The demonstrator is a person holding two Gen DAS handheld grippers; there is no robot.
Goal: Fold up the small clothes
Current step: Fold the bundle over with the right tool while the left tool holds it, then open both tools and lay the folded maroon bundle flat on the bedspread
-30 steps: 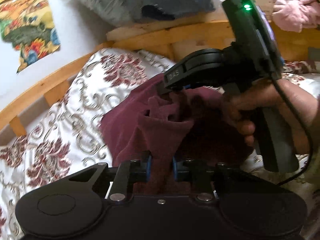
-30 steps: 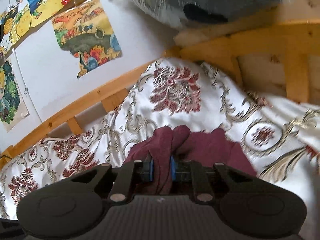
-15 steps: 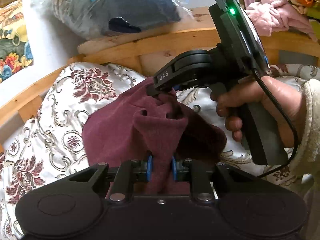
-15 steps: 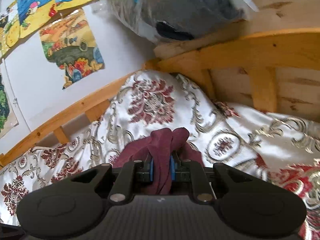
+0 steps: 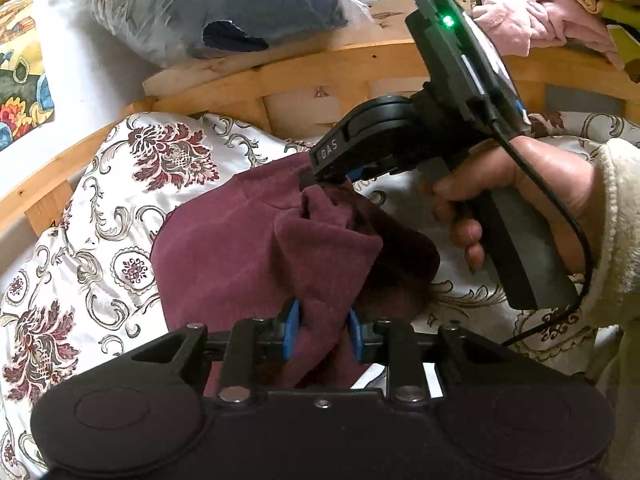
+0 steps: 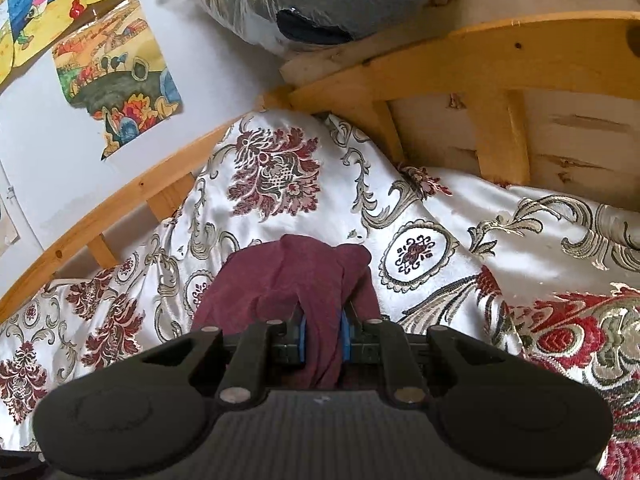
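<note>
A small maroon garment (image 5: 224, 256) lies bunched on the floral bedspread (image 5: 100, 216). In the left wrist view my left gripper (image 5: 322, 332) has a fold of it between its blue pads (image 5: 291, 330); the jaws are opening, with the cloth still filling the gap. Farther along the same cloth, my right gripper (image 5: 320, 184) pinches a raised corner, and a hand (image 5: 512, 204) holds its handle. In the right wrist view the right gripper (image 6: 322, 334) is shut on a thick fold of the maroon garment (image 6: 280, 276), which hangs just above the bedspread (image 6: 440, 216).
A wooden bed frame (image 5: 328, 72) curves round the far side. A plastic-wrapped dark bundle (image 5: 240, 4) rests on it, and pink clothes (image 5: 552, 24) are piled at the right. Posters (image 6: 116, 84) hang on the white wall at the left.
Both views have swung to the right along the bed, and the garment has spread lower onto the bedspread. The right gripper has moved slightly right with its fold. Both grippers still have the cloth.
</note>
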